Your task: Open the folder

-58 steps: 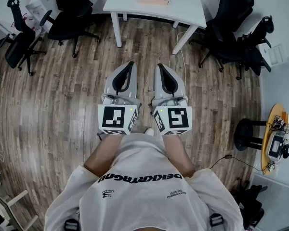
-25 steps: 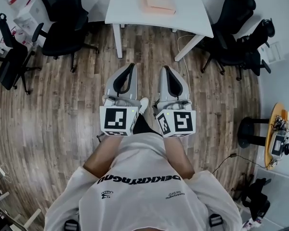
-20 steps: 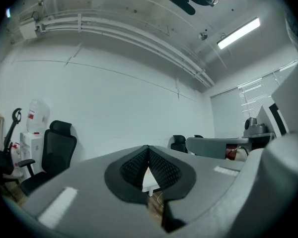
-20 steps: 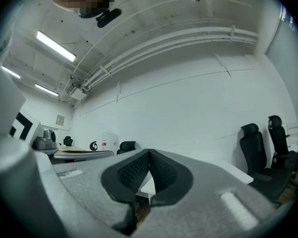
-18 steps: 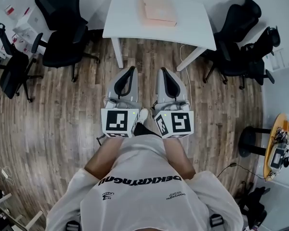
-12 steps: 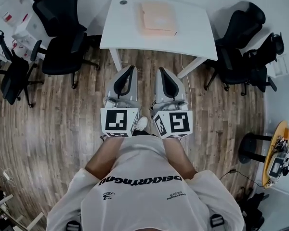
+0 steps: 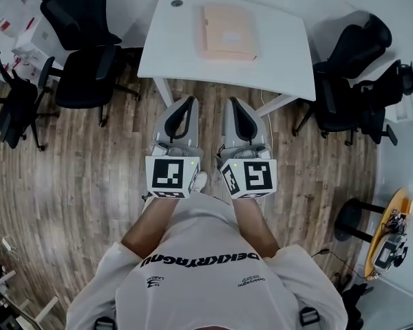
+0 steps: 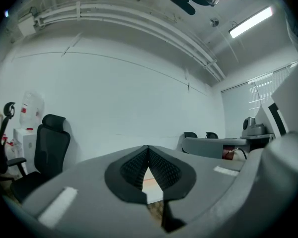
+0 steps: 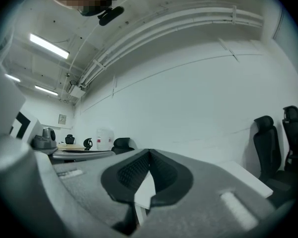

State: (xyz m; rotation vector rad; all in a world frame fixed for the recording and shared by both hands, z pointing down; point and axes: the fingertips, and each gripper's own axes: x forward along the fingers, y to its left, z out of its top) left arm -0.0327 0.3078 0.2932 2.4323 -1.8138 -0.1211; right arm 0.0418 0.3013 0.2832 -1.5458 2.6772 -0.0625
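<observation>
White table (image 7: 282,53) against the far wall, wood plank floor (image 7: 76,177) everywhere else. The pale pink folder (image 7: 227,31) lies flat and closed on the tabletop, about mid-width and a little nearer the far edge than the near one. Nothing touches it. A small round grommet (image 7: 176,3) sits at the far left corner of the tabletop.

The left gripper (image 7: 186,103) and right gripper (image 7: 235,104) are side by side over the floor, both pointing level at the table. Their tips are just short of its near edge and well apart from the folder. Each gripper view shows the jaws closed tip to tip with nothing between them, left gripper (image 8: 148,150) and right gripper (image 9: 149,155) alike.

A black office chair (image 7: 79,53) stands left of the table, with another at the far left of the room. Two more black chairs (image 7: 358,60) are on the right. A dark round stool (image 7: 351,215) stands by the right wall, and next to it a wooden board (image 7: 392,218) carries small devices. The walls are white, with a strip light (image 8: 251,21) on the ceiling.
</observation>
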